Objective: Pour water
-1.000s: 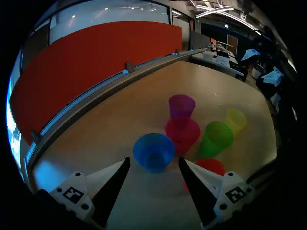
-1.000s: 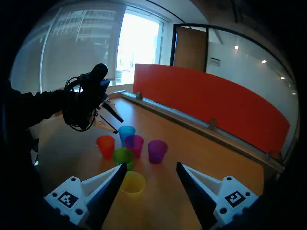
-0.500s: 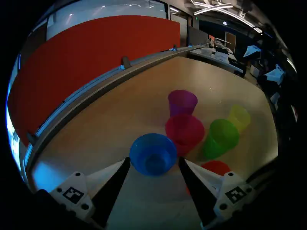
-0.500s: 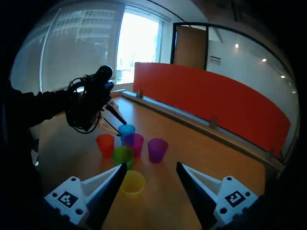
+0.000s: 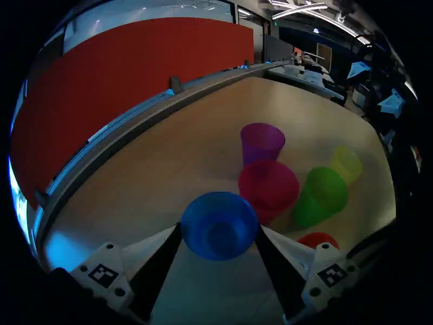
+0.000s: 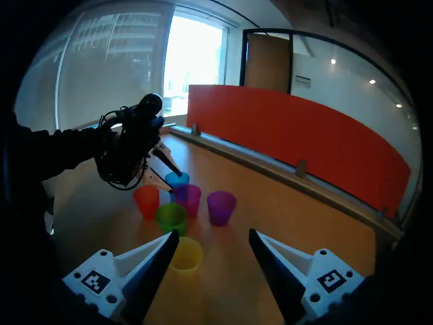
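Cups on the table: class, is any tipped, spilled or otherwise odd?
Nothing stands out. All six cups stand upright, with no spill visible; the blue cup sits between the fingers of the left gripper.

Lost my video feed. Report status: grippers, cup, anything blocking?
Left gripper open, fingers either side of blue cup. Right gripper open, empty, yellow cup just ahead. Pink cup close behind the blue one.

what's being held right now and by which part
Blue cup stands between the fingers of the left gripper, by its upper wall; whether they press cannot be told. Right gripper holds nothing.
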A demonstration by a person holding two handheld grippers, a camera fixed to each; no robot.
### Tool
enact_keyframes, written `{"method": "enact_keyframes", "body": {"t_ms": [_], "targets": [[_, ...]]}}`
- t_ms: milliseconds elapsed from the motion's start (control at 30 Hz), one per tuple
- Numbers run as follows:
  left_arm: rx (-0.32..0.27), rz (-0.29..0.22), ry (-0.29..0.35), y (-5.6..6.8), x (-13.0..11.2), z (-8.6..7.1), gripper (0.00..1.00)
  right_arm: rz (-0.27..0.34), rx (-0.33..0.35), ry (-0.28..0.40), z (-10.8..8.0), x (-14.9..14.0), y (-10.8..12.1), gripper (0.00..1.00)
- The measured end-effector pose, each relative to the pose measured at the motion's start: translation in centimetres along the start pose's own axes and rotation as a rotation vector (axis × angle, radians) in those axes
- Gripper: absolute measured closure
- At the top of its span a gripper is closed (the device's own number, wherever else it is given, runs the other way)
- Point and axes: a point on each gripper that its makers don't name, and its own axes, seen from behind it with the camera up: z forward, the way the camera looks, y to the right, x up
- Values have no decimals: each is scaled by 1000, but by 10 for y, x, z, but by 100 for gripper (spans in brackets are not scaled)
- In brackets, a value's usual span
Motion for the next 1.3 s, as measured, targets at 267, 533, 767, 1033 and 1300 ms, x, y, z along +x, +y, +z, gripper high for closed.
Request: {"method": "enact_keyframes", "body": {"t_ms": [267, 533, 767, 1033, 1300], "targets": [[9, 4, -1, 1, 0, 5, 8, 4, -2, 0, 0, -2, 2, 0], [8, -1, 3, 1, 1, 6, 12, 4, -4, 1, -1, -2, 2, 0], [11, -10, 17, -1, 1, 5, 13, 5, -4, 2, -1, -1, 1, 0], [26, -10, 51, -5, 12, -6, 13, 7, -3, 5, -1, 1, 0, 0], [51, -9, 108, -5, 30, -32, 13, 0, 0, 16, -4, 7, -4, 0]]}}
